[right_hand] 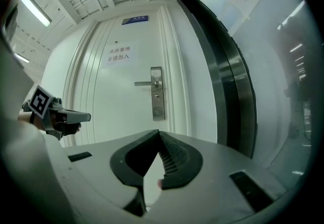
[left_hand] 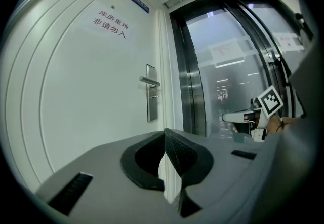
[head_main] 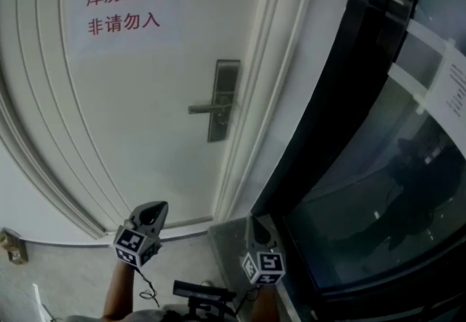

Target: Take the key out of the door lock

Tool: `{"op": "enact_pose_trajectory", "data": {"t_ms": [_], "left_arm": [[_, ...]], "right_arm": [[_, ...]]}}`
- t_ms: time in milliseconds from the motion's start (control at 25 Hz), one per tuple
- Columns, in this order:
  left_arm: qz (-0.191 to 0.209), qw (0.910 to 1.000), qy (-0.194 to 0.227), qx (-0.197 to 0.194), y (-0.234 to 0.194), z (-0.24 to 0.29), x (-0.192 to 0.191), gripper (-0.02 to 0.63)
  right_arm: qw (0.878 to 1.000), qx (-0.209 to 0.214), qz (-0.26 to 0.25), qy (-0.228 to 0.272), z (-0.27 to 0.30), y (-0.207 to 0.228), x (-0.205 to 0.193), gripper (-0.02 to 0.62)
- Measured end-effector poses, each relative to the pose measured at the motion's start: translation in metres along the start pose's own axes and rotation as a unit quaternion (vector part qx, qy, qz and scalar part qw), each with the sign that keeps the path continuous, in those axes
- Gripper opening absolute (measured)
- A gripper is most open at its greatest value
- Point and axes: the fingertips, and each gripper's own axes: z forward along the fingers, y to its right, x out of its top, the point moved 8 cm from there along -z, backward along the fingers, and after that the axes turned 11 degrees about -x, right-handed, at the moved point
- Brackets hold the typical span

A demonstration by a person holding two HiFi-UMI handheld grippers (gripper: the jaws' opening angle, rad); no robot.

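Nearest the person, the left claw [left_hand: 165, 137] is sitting low with its jaws pressed together and nothing between them. The right claw [right_hand: 159, 137] is hanging just beside it, its jaws likewise meeting at the tips and pinching nothing. Both are hovering well apart from the door [head_main: 145, 109], so the reach toward the lock is not yet under way.

Farther off, the lock plate [head_main: 223, 100] is standing upright near the door's right edge, with the lever handle [head_main: 207, 108] pointing left from it. Just below the lever, a small stub is sticking out of the plate. This is probably the key [left_hand: 154, 97], though it is too small to make out clearly.

The key is likely going to feel light, stiff and smooth, a thin metal piece offering little to hold. A claw should be closing on the flat bow protruding from the plate, squarely across its faces, and drawing straight out along the keyway, since a crooked pull could be binding it or letting it slip.

Above, a paper sign [head_main: 124, 7] with red characters is hanging on the door, and a glass partition [head_main: 378, 167] is running along the right.
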Motion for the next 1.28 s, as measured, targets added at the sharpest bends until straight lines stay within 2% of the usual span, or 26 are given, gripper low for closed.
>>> {"op": "enact_pose_trajectory", "data": {"t_ms": [360,680,1080,1280], "left_arm": [[0.002,0.9998,0.001,0.019,-0.020,0.057,0.008,0.008],[0.003,0.9989,0.005,0.047,-0.036,0.087,0.009,0.009],[0.004,0.9965,0.002,0.083,-0.045,0.092,0.010,0.008],[0.000,0.9950,-0.001,0.100,-0.053,0.083,0.008,0.008]], "right_arm": [[1.000,0.015,-0.006,0.006,0.062,0.036,0.012,0.012],[0.999,0.045,-0.009,0.010,0.111,0.051,0.014,0.012],[0.996,0.091,-0.017,0.019,0.150,0.053,0.025,0.012],[0.991,0.123,-0.046,0.019,0.164,0.038,0.034,0.012]]}}
